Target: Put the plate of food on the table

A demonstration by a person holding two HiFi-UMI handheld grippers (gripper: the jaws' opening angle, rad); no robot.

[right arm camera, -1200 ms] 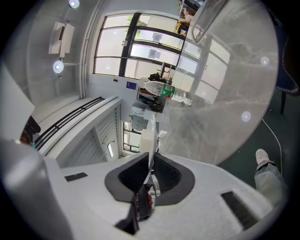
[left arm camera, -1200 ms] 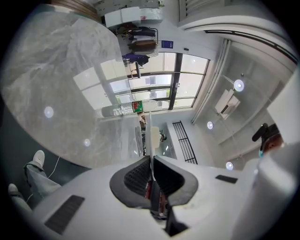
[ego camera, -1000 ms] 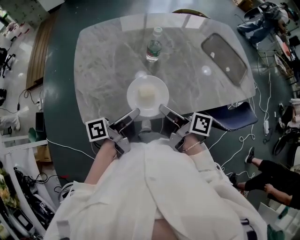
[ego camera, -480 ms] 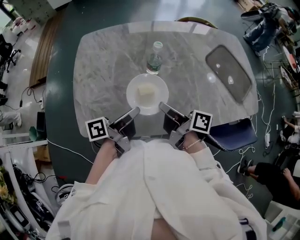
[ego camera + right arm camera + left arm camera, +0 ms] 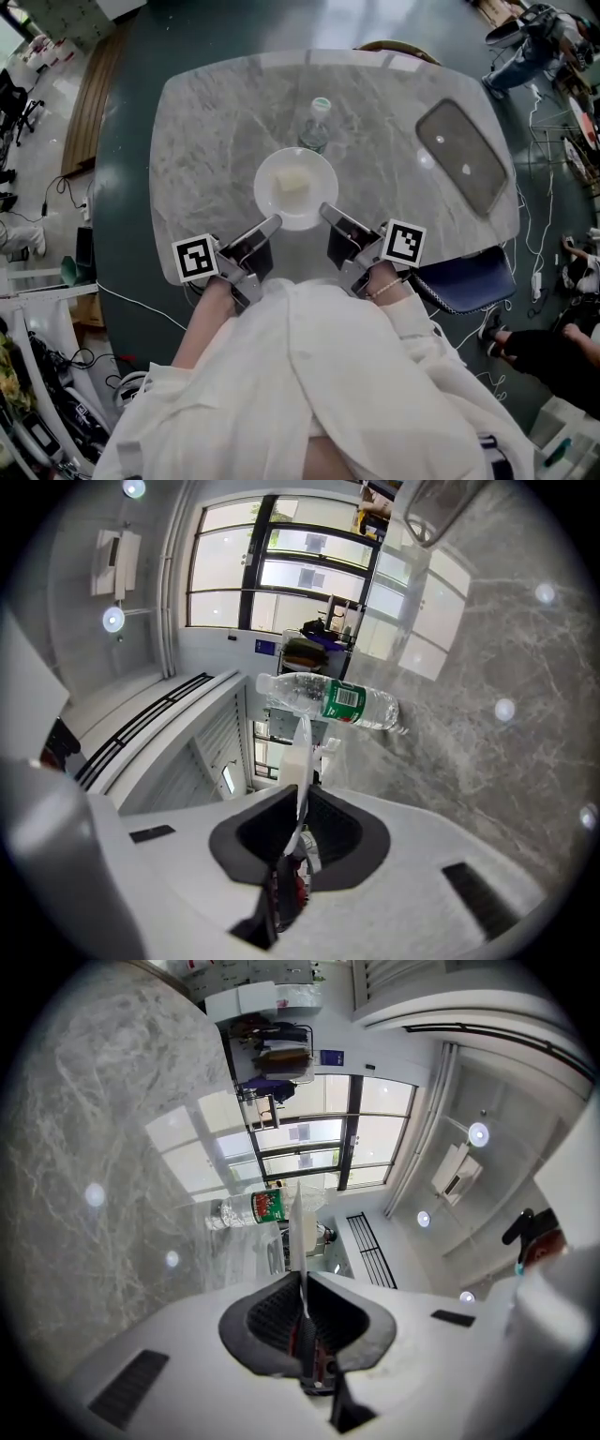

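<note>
A white plate (image 5: 296, 187) with a pale block of food (image 5: 292, 184) on it is held over the near middle of the grey marble table (image 5: 206, 141). My left gripper (image 5: 272, 225) is shut on the plate's near-left rim, and my right gripper (image 5: 325, 212) is shut on its near-right rim. In the left gripper view the plate (image 5: 296, 1227) shows edge-on between the jaws, and the right gripper view shows the plate (image 5: 302, 752) the same way. Whether the plate touches the tabletop cannot be told.
A clear water bottle (image 5: 317, 127) with a green label stands just beyond the plate; it also shows as the bottle (image 5: 261, 1207) and the bottle (image 5: 333, 699). A dark tray (image 5: 464, 157) lies at the table's right end. A blue chair (image 5: 464, 272) stands near the right corner. Cables lie on the floor.
The view has shifted slightly, so the table and bottle sit a little differently in frame. Both grippers still hold the plate in the same way.
</note>
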